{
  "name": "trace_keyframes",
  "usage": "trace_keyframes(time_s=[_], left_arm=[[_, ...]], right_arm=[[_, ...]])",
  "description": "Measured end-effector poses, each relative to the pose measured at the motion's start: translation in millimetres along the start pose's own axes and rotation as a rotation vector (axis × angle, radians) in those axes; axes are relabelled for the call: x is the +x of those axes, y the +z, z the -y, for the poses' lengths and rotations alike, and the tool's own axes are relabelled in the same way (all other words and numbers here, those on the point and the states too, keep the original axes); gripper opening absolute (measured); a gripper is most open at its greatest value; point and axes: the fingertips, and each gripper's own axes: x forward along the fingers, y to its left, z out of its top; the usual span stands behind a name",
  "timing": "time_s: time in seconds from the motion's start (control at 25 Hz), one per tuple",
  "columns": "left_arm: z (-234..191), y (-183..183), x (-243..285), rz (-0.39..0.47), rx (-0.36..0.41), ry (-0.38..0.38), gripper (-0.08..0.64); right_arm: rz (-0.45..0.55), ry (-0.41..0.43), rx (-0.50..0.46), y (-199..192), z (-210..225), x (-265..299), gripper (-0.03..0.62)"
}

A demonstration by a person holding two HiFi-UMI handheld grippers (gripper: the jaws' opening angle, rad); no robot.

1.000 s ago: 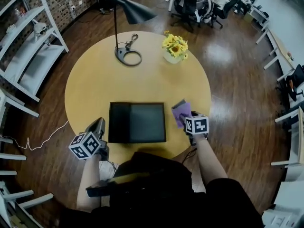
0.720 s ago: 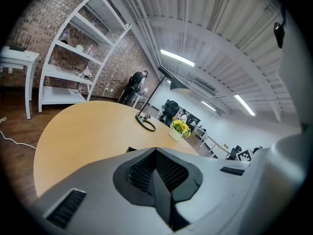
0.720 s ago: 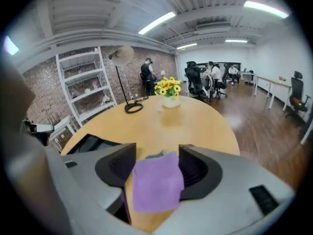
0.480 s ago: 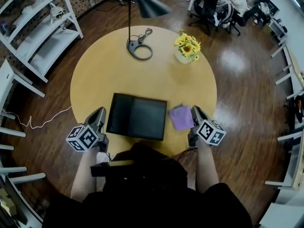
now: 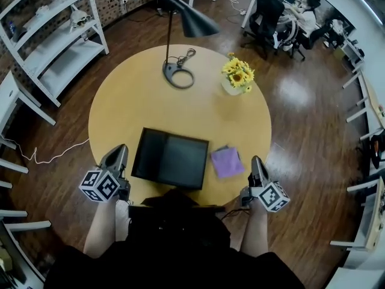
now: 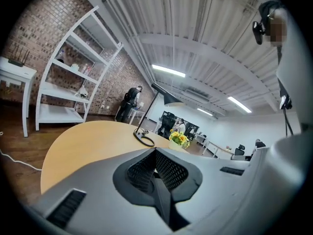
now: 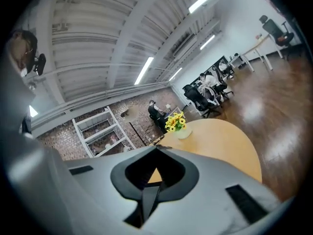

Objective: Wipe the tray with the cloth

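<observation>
1. Nearest, at the near edge of the surface [image 5: 138,107]: left gripper [image 5: 120,149], fingers pressed together on nothing; right gripper [image 5: 257,160], fingers just closed, also empty.
2. Between them: dark tray [image 5: 170,159], with purple cloth [image 5: 227,162] flat just beside its right edge.
3. Tray and cloth in the head view only; in the gripper views, just lamp [image 6: 145,140] and flowers [image 7: 175,122].
4. Unlike a second ago: cloth apart from the right gripper.

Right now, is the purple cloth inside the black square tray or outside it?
Outside. The purple cloth lies on the round yellow table, beside the black square tray.
</observation>
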Motion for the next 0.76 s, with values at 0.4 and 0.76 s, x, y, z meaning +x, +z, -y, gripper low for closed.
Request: trace_keyframes(time_s=[0.4, 0.76], left_arm=[[24, 23, 7, 0.06, 0.125, -0.074, 0.0], [4, 43, 3, 0.128, 0.144, -0.017, 0.0]], right_arm=[[0.033, -0.015, -0.091, 4, -14, 4, 0.002], [0.15, -0.013, -0.168, 27, -40, 16, 0.002]])
